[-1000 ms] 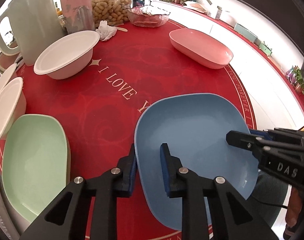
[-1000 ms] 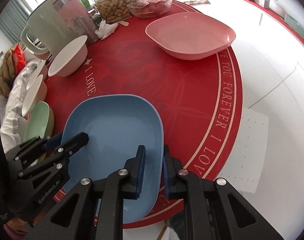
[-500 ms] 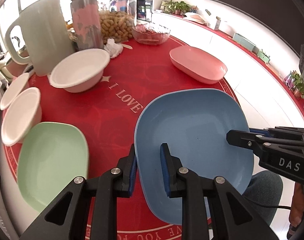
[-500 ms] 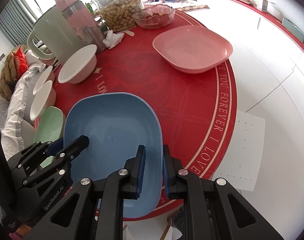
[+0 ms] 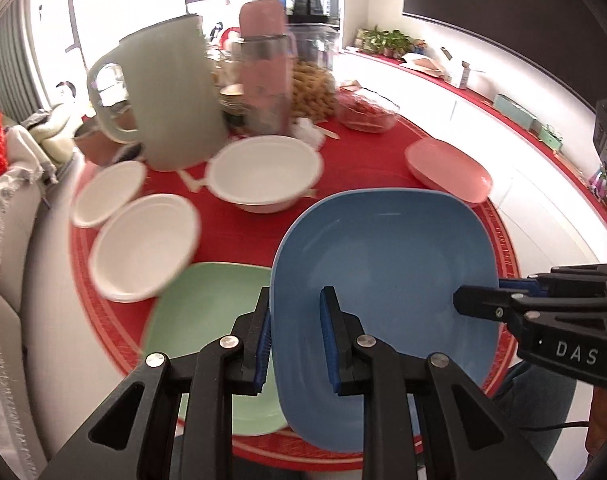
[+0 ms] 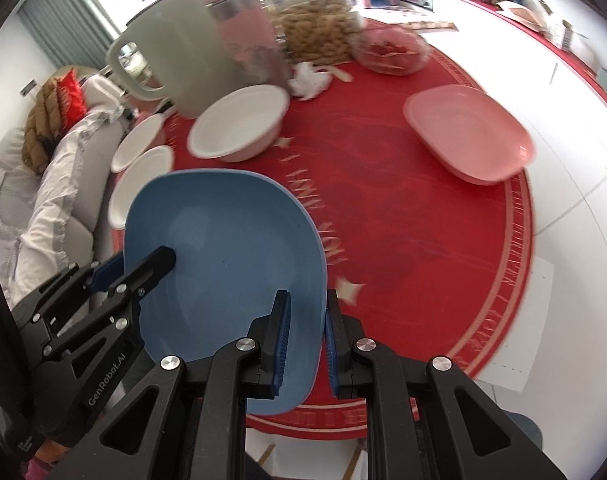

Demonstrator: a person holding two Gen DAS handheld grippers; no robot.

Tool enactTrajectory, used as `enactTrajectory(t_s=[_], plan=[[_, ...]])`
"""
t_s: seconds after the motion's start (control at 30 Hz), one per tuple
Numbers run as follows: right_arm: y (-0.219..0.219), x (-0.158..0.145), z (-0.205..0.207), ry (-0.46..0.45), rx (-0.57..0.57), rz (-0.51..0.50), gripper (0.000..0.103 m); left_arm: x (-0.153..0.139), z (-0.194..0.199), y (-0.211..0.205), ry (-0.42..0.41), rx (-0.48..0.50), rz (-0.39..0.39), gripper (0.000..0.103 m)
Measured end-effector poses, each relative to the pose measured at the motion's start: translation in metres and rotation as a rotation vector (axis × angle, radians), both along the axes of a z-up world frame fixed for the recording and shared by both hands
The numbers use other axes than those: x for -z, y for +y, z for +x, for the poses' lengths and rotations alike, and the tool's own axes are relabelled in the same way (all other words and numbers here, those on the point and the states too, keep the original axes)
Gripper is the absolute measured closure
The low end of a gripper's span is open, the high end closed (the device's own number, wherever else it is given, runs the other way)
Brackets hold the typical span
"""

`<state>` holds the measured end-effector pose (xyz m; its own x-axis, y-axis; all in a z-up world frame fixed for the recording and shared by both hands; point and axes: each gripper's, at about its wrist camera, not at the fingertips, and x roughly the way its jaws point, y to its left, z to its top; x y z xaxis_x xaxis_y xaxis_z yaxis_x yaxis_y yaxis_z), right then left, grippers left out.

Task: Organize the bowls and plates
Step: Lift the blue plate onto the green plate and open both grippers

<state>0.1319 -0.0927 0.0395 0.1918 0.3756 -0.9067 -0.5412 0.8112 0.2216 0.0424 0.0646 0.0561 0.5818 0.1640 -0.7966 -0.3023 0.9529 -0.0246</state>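
A blue plate (image 5: pixel 383 272) (image 6: pixel 223 264) hangs in the air over the near side of the red round table (image 5: pixel 363 160), held at both ends. My left gripper (image 5: pixel 295 304) (image 6: pixel 139 262) is shut on its left rim and my right gripper (image 6: pixel 307 300) (image 5: pixel 483 292) is shut on its right rim. Partly under the blue plate's left edge lies a green plate (image 5: pixel 207 320). A pink plate (image 5: pixel 447 174) (image 6: pixel 467 136) rests at the far right. One large white bowl (image 5: pixel 263 172) (image 6: pixel 239 124) and two smaller white bowls (image 5: pixel 143 244) (image 5: pixel 107 192) sit to the left.
At the back stand a pale green jug (image 5: pixel 171 92), a pink bottle (image 5: pixel 263 72), a jar of peanuts (image 6: pixel 315 32) and a glass bowl (image 5: pixel 363 112). A crumpled tissue (image 6: pixel 307 80) lies beside them. A sofa (image 6: pixel 55 184) borders the table's left edge.
Both grippers have risen with the blue plate, lifting it off the table and carrying it left, so that it now overlaps the green plate. Both grips are unchanged.
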Motion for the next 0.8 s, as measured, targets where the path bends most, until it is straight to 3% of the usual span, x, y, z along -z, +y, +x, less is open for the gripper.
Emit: enactTrajectory(t_s=[0.27,0.4,0.5,0.57,0.6,0.63,0.67,0.73,0.8], plan=[[0.057,0.022,-0.016,0.111,-0.095,0.025,0.085,-0.004,-0.024,0.055,0.031,-0.061,0.072,0.079],[0.079,0.040,-0.020,0.159,-0.110,0.016,0.085,0.007,-0.020,0.078,0.049,-0.076,0.075,0.076],[0.087,0.052,-0.017,0.176,-0.108,0.015,0.085,0.019,-0.017,0.092,0.065,-0.071,0.036,0.060],[0.085,0.050,-0.019,0.158,-0.114,0.008,0.084,0.023,-0.019,0.099,0.057,-0.086,0.025,0.035],[0.084,0.049,-0.020,0.141,-0.120,-0.001,0.082,0.024,-0.021,0.100,0.045,-0.089,0.025,0.031],[0.080,0.048,-0.017,0.130,-0.118,-0.004,0.073,0.024,-0.025,0.101,0.033,-0.091,0.029,0.025],[0.077,0.047,-0.016,0.125,-0.111,-0.004,0.049,0.023,-0.027,0.102,0.024,-0.090,0.030,0.024],[0.066,0.044,-0.009,0.094,-0.089,0.008,0.023,0.024,-0.031,0.105,0.016,-0.094,0.023,0.024],[0.057,0.041,-0.005,0.060,-0.070,-0.003,0.023,0.029,-0.032,0.108,0.024,-0.113,0.008,0.023]])
